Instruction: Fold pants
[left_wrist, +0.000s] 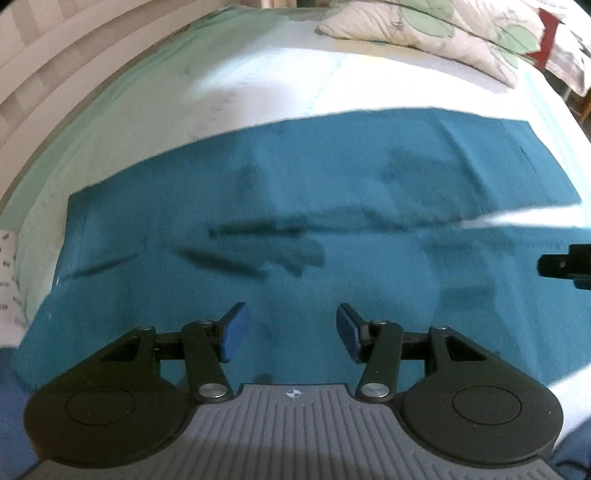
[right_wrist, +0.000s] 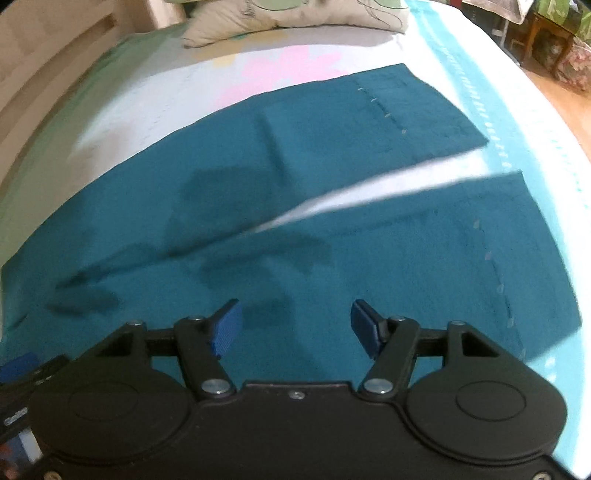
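Teal pants (left_wrist: 295, 192) lie spread flat across the bed, waist end to the left and both legs running right. In the right wrist view the pants (right_wrist: 332, 155) show two legs with a narrow white gap between them toward the cuffs. My left gripper (left_wrist: 291, 332) is open and empty, hovering over the near edge of the pants. My right gripper (right_wrist: 295, 328) is open and empty, above the near leg. Part of the right gripper shows at the left view's right edge (left_wrist: 565, 264).
The bed sheet (left_wrist: 258, 85) is white with mint and light-blue areas. A patterned pillow (left_wrist: 443, 33) lies at the far side and also shows in the right wrist view (right_wrist: 295, 14). A pale headboard (left_wrist: 55, 74) runs along the left. Wooden furniture (right_wrist: 546, 33) stands beyond the bed's right edge.
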